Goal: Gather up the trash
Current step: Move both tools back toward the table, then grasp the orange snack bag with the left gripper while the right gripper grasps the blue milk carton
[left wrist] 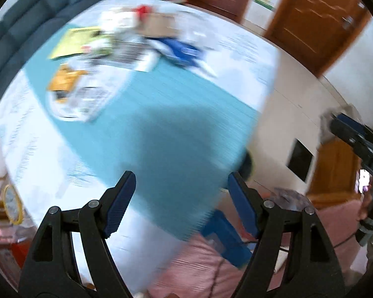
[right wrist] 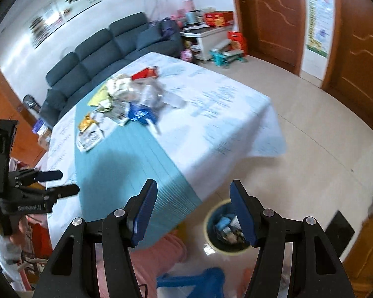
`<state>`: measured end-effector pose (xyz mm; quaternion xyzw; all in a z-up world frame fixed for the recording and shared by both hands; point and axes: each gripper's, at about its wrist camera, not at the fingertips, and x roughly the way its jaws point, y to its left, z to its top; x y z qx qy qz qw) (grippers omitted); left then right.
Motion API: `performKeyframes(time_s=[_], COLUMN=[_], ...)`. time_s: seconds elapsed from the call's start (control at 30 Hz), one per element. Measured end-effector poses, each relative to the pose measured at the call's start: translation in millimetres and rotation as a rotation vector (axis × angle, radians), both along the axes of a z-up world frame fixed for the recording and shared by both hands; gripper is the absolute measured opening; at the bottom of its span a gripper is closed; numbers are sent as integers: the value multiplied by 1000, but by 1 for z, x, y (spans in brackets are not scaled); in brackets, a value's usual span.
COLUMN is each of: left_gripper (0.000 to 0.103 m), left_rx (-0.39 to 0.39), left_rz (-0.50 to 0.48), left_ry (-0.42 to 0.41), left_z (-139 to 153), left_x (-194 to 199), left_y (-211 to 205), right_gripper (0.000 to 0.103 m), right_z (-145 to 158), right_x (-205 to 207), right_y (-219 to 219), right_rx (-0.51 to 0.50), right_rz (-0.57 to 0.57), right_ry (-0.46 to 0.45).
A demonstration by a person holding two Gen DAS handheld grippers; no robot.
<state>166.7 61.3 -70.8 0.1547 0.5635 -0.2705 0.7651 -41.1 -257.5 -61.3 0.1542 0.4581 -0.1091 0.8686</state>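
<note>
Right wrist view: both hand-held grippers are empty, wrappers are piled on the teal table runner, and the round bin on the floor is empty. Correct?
Not quite: the round bin on the floor already holds trash, as the right wrist view shows. The rest stands.

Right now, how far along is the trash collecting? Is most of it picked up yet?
Some is done: the bin on the floor beside the table already holds wrappers. Nothing is in hand: the left gripper and right gripper both stand open and empty above the near end of the table. Most is left: a pile of wrappers and a snack bag lie on the table.
</note>
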Motion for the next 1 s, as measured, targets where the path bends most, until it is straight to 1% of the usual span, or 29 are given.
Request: performKeyframes(time_s=[0.1, 0.17, 0.2, 0.33, 0.5, 0.53, 0.57, 0.6, 0.63, 0.67, 0.8, 0.83, 0.93, 1.0], left_gripper=[74, 74, 74, 74, 74, 74, 74, 74, 74, 74, 74, 74, 74, 74], left_rx=[16, 0, -6, -32, -62, -65, -66, -68, -71, -76, -98, -104, -118, -121], left_rz=[76, 109, 117, 179, 254, 260, 266, 271, 274, 279, 315, 323, 341, 350], left_ry=[-25, -13, -8, 17, 62, 68, 73, 78, 83, 86, 105, 110, 114, 113], left_z=[-4, -7, -9, -16, -33, -37, -39, -42, -45, -48, -56, -57, -60, -61], left_x=[38, 63, 70, 105, 142, 148, 152, 158, 162, 167, 190, 195, 208, 215], left_y=[32, 49, 53, 76, 86, 87, 87, 87, 86, 85, 88, 90, 96, 100], right_gripper=[62, 62, 62, 62, 63, 66, 73, 77, 82, 86, 87, 87, 86, 77], right_z=[-5, -10, -14, -23, -40, -44, -48, -54, -60, -68, -97, -103, -109, -110], right_x=[41, 65, 84, 136, 203, 214, 224, 235, 244, 254, 278, 282, 287, 290], right_y=[20, 32, 36, 41, 40, 41, 42, 45, 49, 52, 59, 58, 52, 44], right_rx=[-3, -11, -21, -57, -118, -126, -142, -170, -197, -230, -335, -337, -306, -280], right_rz=[59, 97, 118, 180, 258, 275, 293, 315, 333, 349, 389, 396, 397, 391], right_ry=[0, -1, -2, -11, -26, -32, -39, -42, -38, -25, 11, 15, -18, -34])
